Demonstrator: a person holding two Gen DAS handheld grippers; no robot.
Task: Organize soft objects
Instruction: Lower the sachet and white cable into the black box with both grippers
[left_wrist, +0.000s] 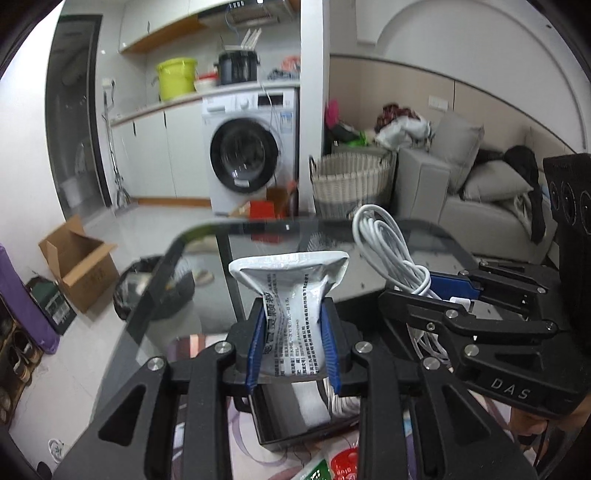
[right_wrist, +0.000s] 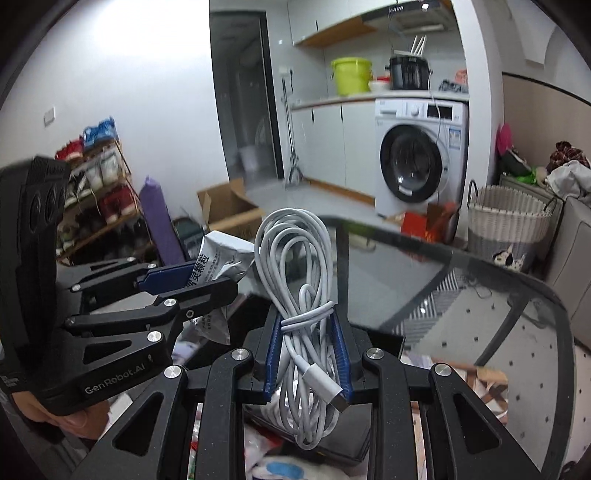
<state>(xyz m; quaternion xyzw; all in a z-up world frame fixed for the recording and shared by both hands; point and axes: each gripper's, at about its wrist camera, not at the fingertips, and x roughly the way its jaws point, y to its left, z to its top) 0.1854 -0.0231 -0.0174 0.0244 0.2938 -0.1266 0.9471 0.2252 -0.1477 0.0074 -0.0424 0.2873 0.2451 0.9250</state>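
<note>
A white foil sachet (left_wrist: 295, 295) printed with black characters is pinched upright between the blue pads of the left gripper (left_wrist: 294, 341), its sealed top edge flared and crumpled above the fingers. A coiled white cable (right_wrist: 299, 295), bound by a loop of itself, is clamped between the pads of the right gripper (right_wrist: 308, 352); its plug end hangs out in front. Both are held above a dark glass table (right_wrist: 461, 295) with a rounded rim. The sachet's lower end is hidden behind the gripper. A black box (left_wrist: 295, 424) below is partly covered, and its contents are hard to make out
</note>
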